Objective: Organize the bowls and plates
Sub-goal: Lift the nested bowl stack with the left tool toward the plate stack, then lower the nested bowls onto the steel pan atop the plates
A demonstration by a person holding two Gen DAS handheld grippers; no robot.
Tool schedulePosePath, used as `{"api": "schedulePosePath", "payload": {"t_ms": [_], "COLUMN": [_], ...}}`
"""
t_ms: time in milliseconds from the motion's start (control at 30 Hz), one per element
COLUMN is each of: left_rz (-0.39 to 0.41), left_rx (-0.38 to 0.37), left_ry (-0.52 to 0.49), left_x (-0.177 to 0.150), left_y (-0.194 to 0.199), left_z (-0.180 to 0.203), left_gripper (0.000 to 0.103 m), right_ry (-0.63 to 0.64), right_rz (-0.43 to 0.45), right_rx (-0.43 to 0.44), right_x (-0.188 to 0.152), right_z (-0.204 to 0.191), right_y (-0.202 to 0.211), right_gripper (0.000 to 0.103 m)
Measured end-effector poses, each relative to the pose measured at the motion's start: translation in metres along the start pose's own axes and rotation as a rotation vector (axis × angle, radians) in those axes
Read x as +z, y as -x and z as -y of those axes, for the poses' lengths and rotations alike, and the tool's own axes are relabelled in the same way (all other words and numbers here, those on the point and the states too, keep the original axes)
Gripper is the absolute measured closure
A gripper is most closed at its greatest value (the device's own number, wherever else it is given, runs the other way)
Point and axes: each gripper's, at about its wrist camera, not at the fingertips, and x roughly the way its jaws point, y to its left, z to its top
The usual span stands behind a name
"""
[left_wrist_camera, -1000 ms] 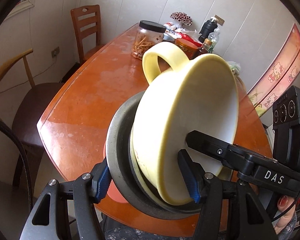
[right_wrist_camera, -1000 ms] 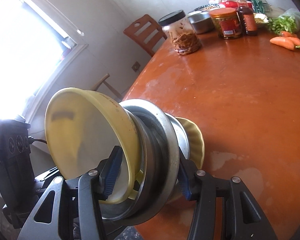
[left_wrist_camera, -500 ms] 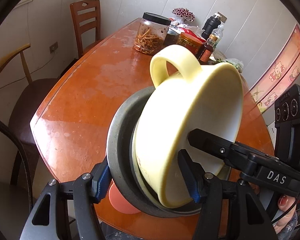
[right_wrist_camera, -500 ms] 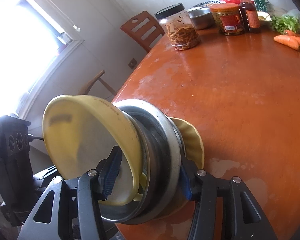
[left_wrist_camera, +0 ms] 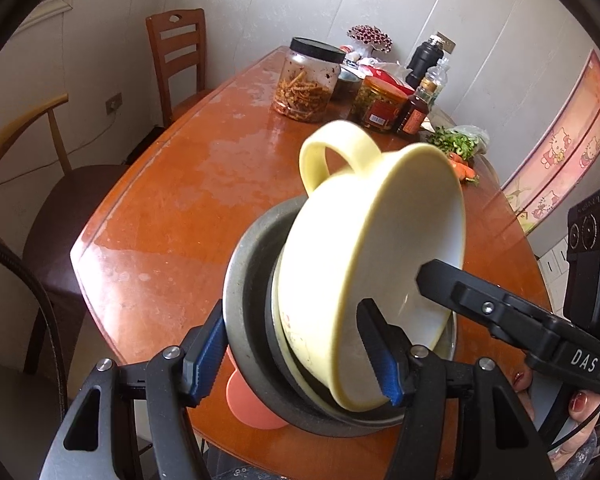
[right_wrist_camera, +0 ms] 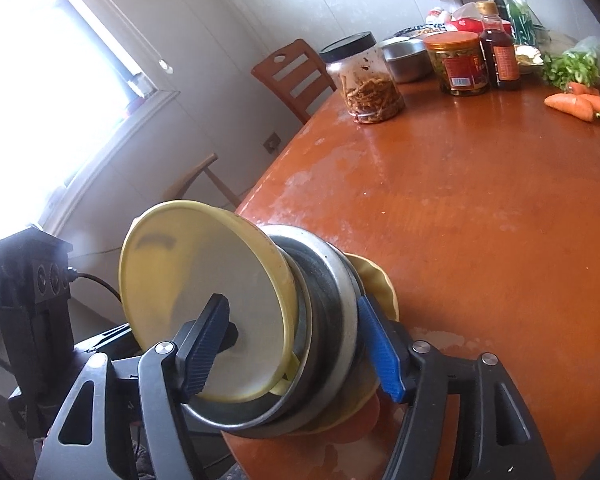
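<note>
A nested stack of dishes is tilted on its side and held between both grippers above the near end of the orange table. The stack has a yellow bowl with a loop handle, a grey metal bowl, a yellow plate and a pink plate at the bottom. My left gripper is shut across the stack's rims. My right gripper is shut on the same stack from the opposite side, one finger inside the yellow bowl.
At the table's far end stand a black-lidded jar, a red-lidded jar, sauce bottles, a steel bowl, greens and carrots. Wooden chairs stand along the left side.
Both grippers have drawn back with the stack, so more of the table shows. The grip on the stack is unchanged.
</note>
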Motion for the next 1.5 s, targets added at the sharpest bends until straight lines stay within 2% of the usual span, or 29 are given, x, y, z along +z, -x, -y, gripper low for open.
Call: {"api": "schedulePosePath", "payload": {"t_ms": [67, 500, 733, 1033, 1500], "left_rz": [0.01, 0.089, 0.139, 0.203, 0.151], "left_rx": [0.026, 0.059, 0.074, 0.112, 0.148], "left_ry": [-0.007, -0.032, -0.031, -0.051, -0.022], "left_x": [0.0, 0.002, -0.002, -0.024, -0.055], "left_y": [0.002, 0.028, 0.051, 0.075, 0.065], "left_z": [0.002, 0.009, 0.011, 0.011, -0.012], "left_gripper": [0.035, 0.033, 0.032, 0.027, 0.027], "right_ry": [-0.002, 0.013, 0.066, 0.163, 0.19], "right_rz": [0.008, 0.075, 0.122, 0.163, 0.113], "right_rx": [-0.001, -0.055, -0.103, -0.152, -0.202], "right_x": [0.0, -0.001, -0.008, -0.031, -0.07], "right_z": [0.002, 0.001, -0.009, -0.025, -0.012], "right_y": [0.002, 0.029, 0.048, 0.075, 0.079], "right_gripper": [0.029, 0.028, 0.028, 0.027, 0.027]}}
